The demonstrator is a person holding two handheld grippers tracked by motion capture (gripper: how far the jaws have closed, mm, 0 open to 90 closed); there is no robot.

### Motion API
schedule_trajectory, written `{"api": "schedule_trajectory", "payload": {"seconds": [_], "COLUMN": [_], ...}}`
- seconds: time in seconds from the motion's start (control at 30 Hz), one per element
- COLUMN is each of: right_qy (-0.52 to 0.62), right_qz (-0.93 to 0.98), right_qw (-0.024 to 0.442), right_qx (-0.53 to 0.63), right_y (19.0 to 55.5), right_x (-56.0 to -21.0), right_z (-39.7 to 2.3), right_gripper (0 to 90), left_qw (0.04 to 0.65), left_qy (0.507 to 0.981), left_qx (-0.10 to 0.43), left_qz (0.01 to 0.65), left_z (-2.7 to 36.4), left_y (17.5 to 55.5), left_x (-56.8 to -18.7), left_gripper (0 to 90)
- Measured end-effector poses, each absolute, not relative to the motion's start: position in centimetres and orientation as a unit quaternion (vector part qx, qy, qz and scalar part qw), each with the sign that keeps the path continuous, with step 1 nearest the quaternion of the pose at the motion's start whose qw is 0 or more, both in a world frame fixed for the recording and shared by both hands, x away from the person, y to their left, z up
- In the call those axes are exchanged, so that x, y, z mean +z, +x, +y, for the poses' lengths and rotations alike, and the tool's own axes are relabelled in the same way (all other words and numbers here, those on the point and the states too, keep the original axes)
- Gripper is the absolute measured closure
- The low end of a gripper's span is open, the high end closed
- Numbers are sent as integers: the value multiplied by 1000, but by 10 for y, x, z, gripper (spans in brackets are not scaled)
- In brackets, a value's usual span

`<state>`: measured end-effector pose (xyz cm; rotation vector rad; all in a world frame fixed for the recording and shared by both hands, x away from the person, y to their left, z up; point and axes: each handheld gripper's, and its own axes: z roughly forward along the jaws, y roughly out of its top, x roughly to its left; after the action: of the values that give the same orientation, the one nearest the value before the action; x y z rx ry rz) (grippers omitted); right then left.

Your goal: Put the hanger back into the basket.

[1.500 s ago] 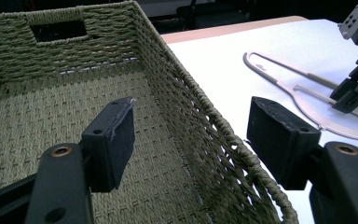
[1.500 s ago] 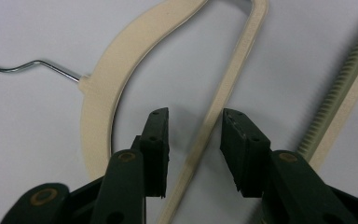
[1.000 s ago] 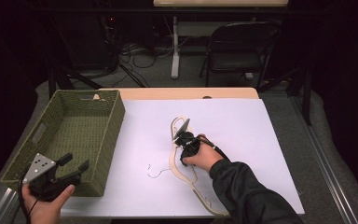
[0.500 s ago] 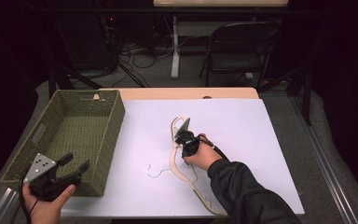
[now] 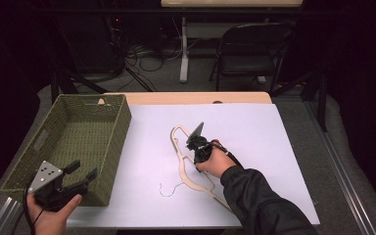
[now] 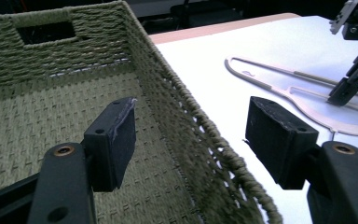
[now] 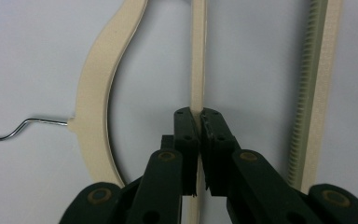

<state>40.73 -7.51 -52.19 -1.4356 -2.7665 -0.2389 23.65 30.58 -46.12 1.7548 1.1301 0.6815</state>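
Note:
A pale wooden clothes hanger (image 5: 181,167) with a wire hook lies flat on the white sheet, near its middle. My right gripper (image 5: 191,148) points down at it. In the right gripper view its jaws (image 7: 199,114) have just been closing and now pinch the hanger's (image 7: 95,107) thin inner bar. A green woven basket (image 5: 122,127) stands at the table's left. My left gripper (image 5: 83,170) hovers over the basket's near right corner, open and holding nothing. The left gripper view has its pads (image 6: 116,140) astride the basket's rim (image 6: 200,121), with the hanger (image 6: 279,84) and the right gripper (image 6: 342,93) beyond.
The white sheet (image 5: 254,132) covers most of the wooden table. A folding chair (image 5: 254,49) and a tangle of cables (image 5: 142,54) sit on the floor behind the table. A metal rail (image 5: 2,220) runs along the table's near left edge.
The right gripper's jaws have come together on the hanger's inner bar. Both hands have kept their places, and the hanger has not shifted.

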Motion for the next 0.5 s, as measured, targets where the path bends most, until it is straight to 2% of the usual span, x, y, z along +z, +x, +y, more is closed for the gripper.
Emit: {"api": "schedule_trajectory", "payload": {"seconds": [0.07, 0.1, 0.5], "right_qy": [-476, -452, -391], "right_qz": [-873, -888, -913], "right_qw": [9, 16, 42], "right_qx": [-106, -80, -110], "right_y": [403, 406, 388], "right_x": [-524, -519, -494], "right_z": [-74, -76, -92], "right_gripper": [855, 855, 855], "left_qw": [456, 455, 463], "left_qy": [714, 716, 735], "left_qx": [276, 275, 267], "left_qz": [454, 452, 418], "left_z": [303, 302, 275], "left_y": [236, 236, 234], "left_x": [-461, -460, -460], "left_gripper": [335, 336, 336]}}
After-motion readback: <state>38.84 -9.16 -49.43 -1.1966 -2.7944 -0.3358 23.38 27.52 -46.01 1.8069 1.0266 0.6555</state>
